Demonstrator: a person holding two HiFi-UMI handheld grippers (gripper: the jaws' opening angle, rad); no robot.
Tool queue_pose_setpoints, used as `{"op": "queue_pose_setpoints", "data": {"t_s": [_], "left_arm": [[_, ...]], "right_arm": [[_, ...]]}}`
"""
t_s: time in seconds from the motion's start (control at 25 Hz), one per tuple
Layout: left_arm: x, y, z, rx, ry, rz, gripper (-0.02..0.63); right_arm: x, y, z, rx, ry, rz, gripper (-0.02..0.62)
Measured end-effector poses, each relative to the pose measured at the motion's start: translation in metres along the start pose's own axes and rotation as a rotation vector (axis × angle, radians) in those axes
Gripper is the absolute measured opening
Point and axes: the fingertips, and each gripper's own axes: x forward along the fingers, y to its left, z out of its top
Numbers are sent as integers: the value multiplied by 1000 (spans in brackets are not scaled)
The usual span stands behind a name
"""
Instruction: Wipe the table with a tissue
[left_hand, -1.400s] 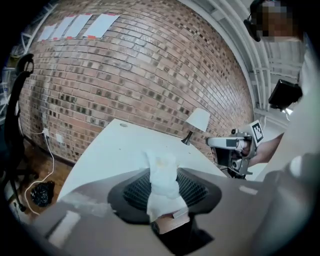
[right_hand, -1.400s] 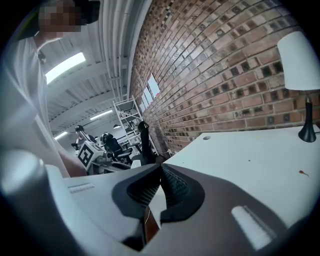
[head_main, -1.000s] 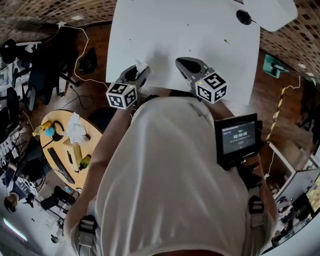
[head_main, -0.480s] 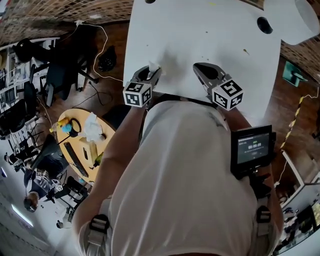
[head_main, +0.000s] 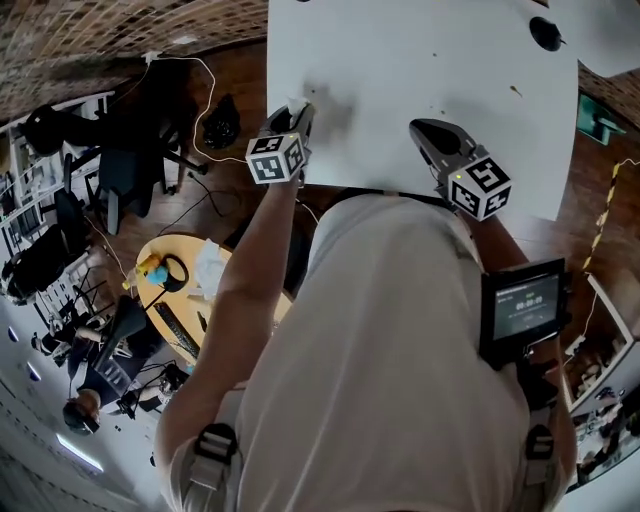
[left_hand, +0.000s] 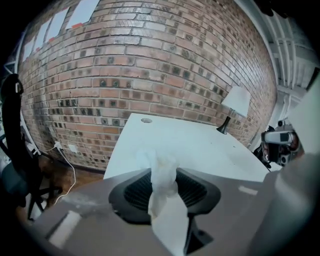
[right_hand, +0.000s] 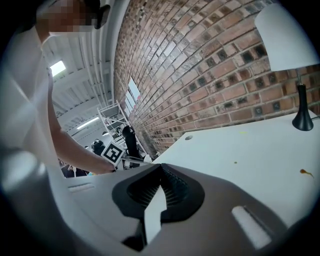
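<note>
A crumpled white tissue (left_hand: 162, 185) stands pinched between the pads of my left gripper (left_hand: 162, 167), whose jaws have just been closing on it. In the head view that left gripper (head_main: 298, 110) sits over the near left corner of the white table (head_main: 420, 60), with the tissue (head_main: 297, 104) sticking out past its tips at the tabletop. My right gripper (head_main: 420, 128) hovers above the table's near edge, further right. Its own view shows the right gripper (right_hand: 161, 167) shut, tips meeting with nothing between them, above the table (right_hand: 250, 150).
A lamp with a black base (head_main: 546, 32) stands at the table's far right corner. Small brown specks (head_main: 515, 90) dot the top near it. A brick wall (left_hand: 150, 65) backs the table. On the floor to the left are a round wooden side table (head_main: 165, 290) and black chairs (head_main: 120, 150).
My left gripper has carried the tissue forward and leftward, close to the table's left edge. The right gripper has shifted only a little along the near edge.
</note>
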Motion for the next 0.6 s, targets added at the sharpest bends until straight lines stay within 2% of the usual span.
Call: {"op": "queue_pose_setpoints", "data": {"t_s": [0.32,0.6], "left_arm": [[28,47,14,52,62,34,126],[39,63,18,155,120,123,114]], "right_arm": [[10,5,0,28,-9,-88,7],[10,4,1,44,-30,-127,6]]}}
